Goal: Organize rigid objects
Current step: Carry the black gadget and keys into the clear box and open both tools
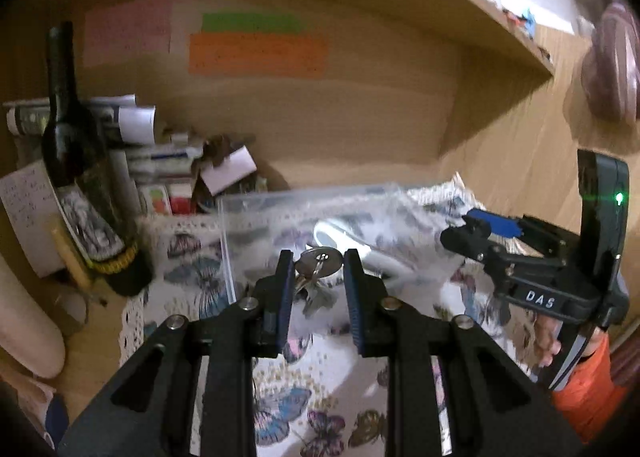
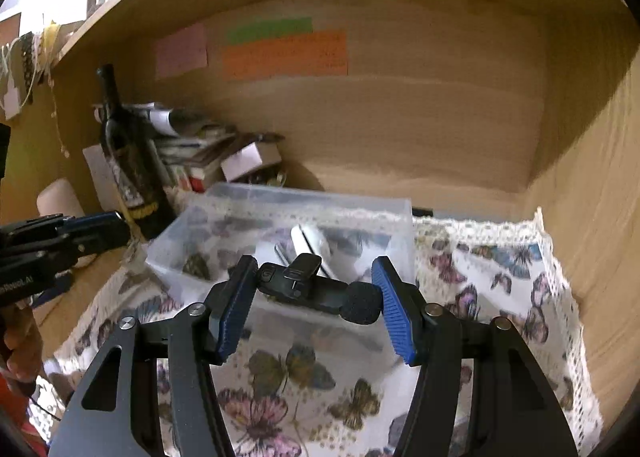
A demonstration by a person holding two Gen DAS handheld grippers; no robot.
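Left claw point(image 1: 314, 263) grips my keys point(image 1: 318, 261) at centre frame; only the right view shows my right claw point(image 2: 316, 277) clamping the clip microphone point(image 2: 316, 289) over the clear bin point(image 2: 280, 197).

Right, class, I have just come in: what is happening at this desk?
A person holds a gripper in each hand above a butterfly-print cloth. The left gripper is shut on a bunch of silver metal keys. The right gripper is shut on a small black clip-on microphone with a foam tip. Both items hang near a clear plastic box that already holds a white object; neither has been dropped in yet.
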